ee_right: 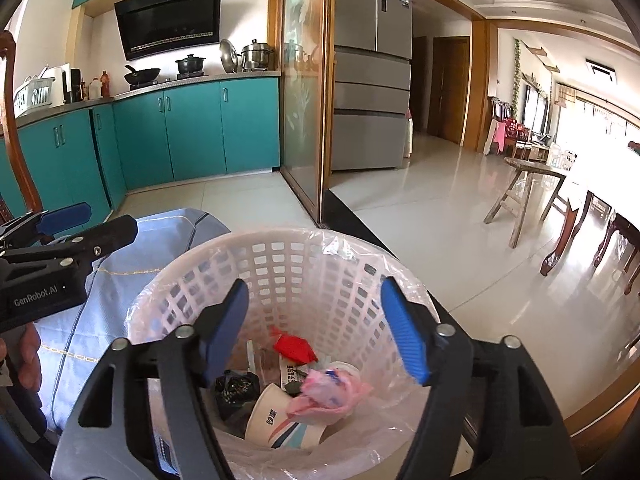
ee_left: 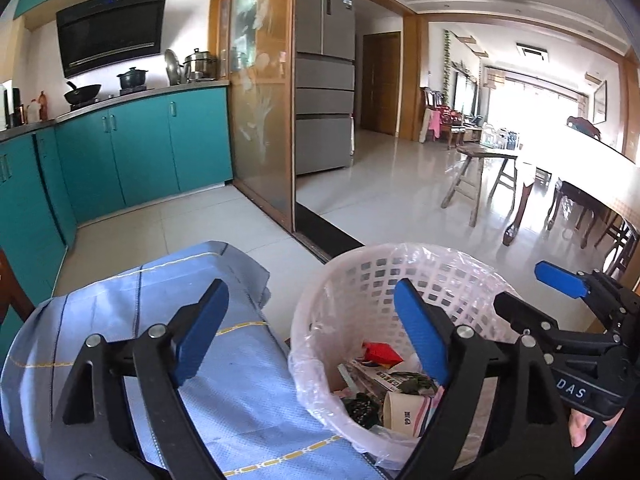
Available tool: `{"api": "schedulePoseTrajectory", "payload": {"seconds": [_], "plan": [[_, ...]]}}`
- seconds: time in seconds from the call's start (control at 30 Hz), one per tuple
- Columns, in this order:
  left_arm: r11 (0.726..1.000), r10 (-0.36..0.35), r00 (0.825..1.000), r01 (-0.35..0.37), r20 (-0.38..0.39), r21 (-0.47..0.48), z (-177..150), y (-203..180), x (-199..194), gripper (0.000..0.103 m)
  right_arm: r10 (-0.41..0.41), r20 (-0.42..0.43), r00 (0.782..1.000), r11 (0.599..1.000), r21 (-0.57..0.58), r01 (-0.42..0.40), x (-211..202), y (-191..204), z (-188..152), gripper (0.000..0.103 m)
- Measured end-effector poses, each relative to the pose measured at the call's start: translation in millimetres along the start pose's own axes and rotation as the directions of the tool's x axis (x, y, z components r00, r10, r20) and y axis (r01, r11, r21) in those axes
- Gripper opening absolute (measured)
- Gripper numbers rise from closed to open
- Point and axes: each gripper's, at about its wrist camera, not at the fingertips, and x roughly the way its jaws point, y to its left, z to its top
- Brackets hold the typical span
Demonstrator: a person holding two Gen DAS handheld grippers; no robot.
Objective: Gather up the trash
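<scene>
A white lattice waste basket lined with a clear plastic bag stands low in both views; in the right wrist view its wall fills the middle. Inside lie a red wrapper, a paper cup, a pink wrapper, a black crumpled bag and printed paper. My left gripper is open and empty, its right finger over the basket. My right gripper is open and empty, right above the basket's mouth. The right gripper also shows in the left wrist view.
A light blue cloth covers a surface left of the basket. Teal kitchen cabinets stand at the left, a grey fridge and glass partition behind. A wooden stool and dark table stand at the right on the tiled floor.
</scene>
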Motion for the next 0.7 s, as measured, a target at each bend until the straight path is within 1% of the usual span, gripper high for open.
{"api": "schedulePoseTrajectory", "payload": {"seconds": [0.03,0.13,0.23,0.3,0.4,0.47,0.53,0.7], "plan": [[1.000,0.006,1.000,-0.006,0.001,0.001,0,1,-1,0.086,0.000,0.002,1.000,1.000,-0.002,0.000,0,1,1,0.072],[1.000,0.022,1.000,-0.022,0.005,0.005,-1,3,-5,0.089,-0.004,0.007,1.000,1.000,-0.004,0.004,0,2,0,0.080],[0.999,0.041,0.999,-0.041,0.003,0.008,-2,6,-6,0.092,-0.017,0.019,1.000,1.000,-0.006,0.017,0,4,1,0.092],[0.998,0.065,0.998,-0.065,0.001,0.023,-3,8,-9,0.095,-0.020,0.033,0.999,1.000,-0.004,0.020,-3,3,2,0.096],[0.990,0.127,0.992,-0.128,0.018,0.063,-4,9,-24,0.097,-0.001,0.066,0.998,1.000,-0.004,0.001,-12,6,1,0.099],[0.982,0.168,0.985,-0.171,0.043,0.081,-8,13,-41,0.099,0.016,0.084,0.996,1.000,-0.004,-0.016,-23,11,-3,0.099],[0.978,0.188,0.980,-0.193,0.061,0.082,-11,17,-61,0.099,0.047,0.094,0.995,0.999,0.007,-0.048,-38,17,-12,0.099],[0.957,0.278,0.956,-0.284,0.094,0.058,-28,26,-132,0.100,0.107,0.114,0.988,0.993,0.033,-0.111,-86,32,-36,0.100]]}}
